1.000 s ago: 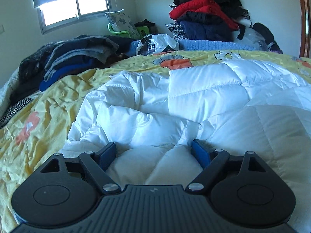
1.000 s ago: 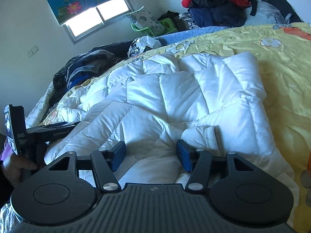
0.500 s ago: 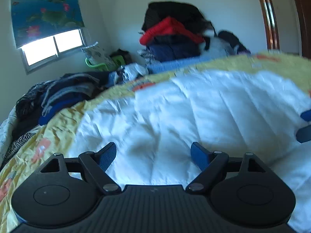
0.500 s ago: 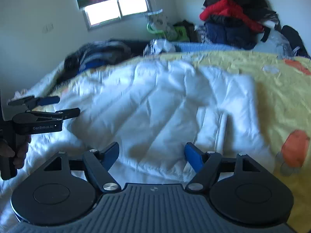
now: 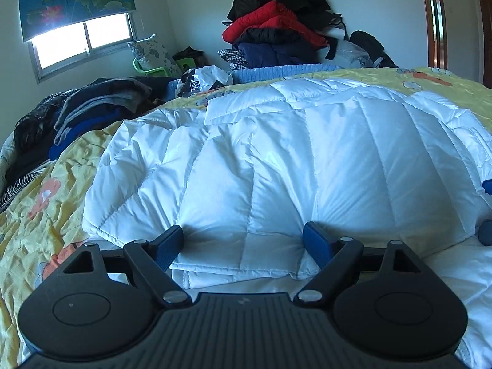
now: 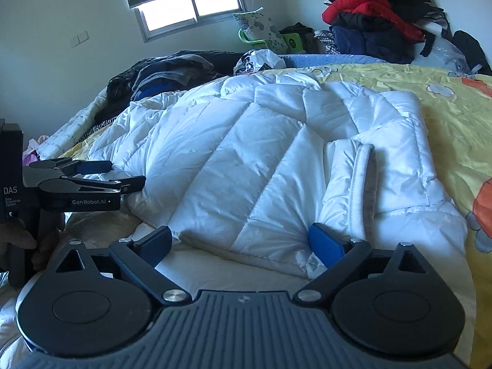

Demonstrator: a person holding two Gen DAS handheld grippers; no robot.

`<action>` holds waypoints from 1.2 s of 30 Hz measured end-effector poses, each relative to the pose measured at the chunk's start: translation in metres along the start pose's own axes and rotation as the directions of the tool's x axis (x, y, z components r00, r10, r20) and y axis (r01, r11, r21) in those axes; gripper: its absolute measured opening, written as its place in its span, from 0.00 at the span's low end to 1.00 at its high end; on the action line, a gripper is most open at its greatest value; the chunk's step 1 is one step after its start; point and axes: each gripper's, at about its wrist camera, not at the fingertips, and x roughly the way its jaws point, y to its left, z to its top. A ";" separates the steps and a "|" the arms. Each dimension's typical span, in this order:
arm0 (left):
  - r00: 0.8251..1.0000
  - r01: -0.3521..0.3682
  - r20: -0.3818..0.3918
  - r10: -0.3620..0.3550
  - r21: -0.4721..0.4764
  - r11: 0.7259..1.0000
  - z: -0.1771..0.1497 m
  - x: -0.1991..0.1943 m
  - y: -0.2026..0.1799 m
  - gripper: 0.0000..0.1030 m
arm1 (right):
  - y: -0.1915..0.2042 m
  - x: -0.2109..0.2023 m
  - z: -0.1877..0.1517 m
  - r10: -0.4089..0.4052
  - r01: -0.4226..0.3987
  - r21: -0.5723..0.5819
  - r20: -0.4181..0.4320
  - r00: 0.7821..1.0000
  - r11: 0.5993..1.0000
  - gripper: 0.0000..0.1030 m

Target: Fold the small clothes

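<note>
A white quilted puffer jacket lies spread on the yellow bed cover, folded over itself. It also shows in the right wrist view, with a cuffed sleeve lying on its right part. My left gripper is open and empty, its blue pads at the jacket's near folded edge. My right gripper is open and empty at the jacket's near hem. The left gripper also shows from the side in the right wrist view, at the jacket's left edge.
The yellow cartoon-print bed cover lies under the jacket. A heap of dark clothes sits at the far left. A pile of red, black and navy coats stands at the back, beside a blue knitted blanket and a plastic bag.
The jacket has gone from crumpled to folded over with a smooth panel on top. Both grippers have pulled back to its near edge and stayed open.
</note>
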 end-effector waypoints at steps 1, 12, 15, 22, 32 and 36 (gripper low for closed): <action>1.000 0.000 -0.001 0.000 0.001 1.000 0.000 0.000 0.000 0.83 | 0.000 0.000 0.000 0.000 0.000 -0.001 -0.001 1.000 1.000 0.93; 0.998 -0.056 0.028 0.055 0.054 0.997 -0.002 -0.003 -0.013 0.83 | 0.007 0.003 0.001 -0.035 0.035 -0.027 -0.007 0.999 0.999 0.94; 0.996 -0.073 0.063 0.070 0.052 0.996 -0.002 -0.011 -0.011 0.84 | 0.019 0.006 0.000 -0.103 0.101 -0.083 -0.018 0.995 0.991 0.94; 0.975 -0.151 0.138 0.172 -0.151 0.977 -0.020 -0.097 0.039 0.84 | 0.041 -0.068 -0.007 -0.151 0.149 0.027 0.118 0.981 0.989 0.99; 0.984 0.095 0.180 -0.012 -0.459 0.883 -0.106 -0.242 0.138 0.93 | -0.033 -0.200 -0.117 0.092 -0.158 0.668 0.133 0.987 0.727 0.97; 0.985 0.165 0.143 -0.096 -0.623 0.764 -0.140 -0.252 0.158 0.94 | -0.034 -0.223 -0.145 0.038 -0.085 0.709 0.082 0.996 0.700 0.96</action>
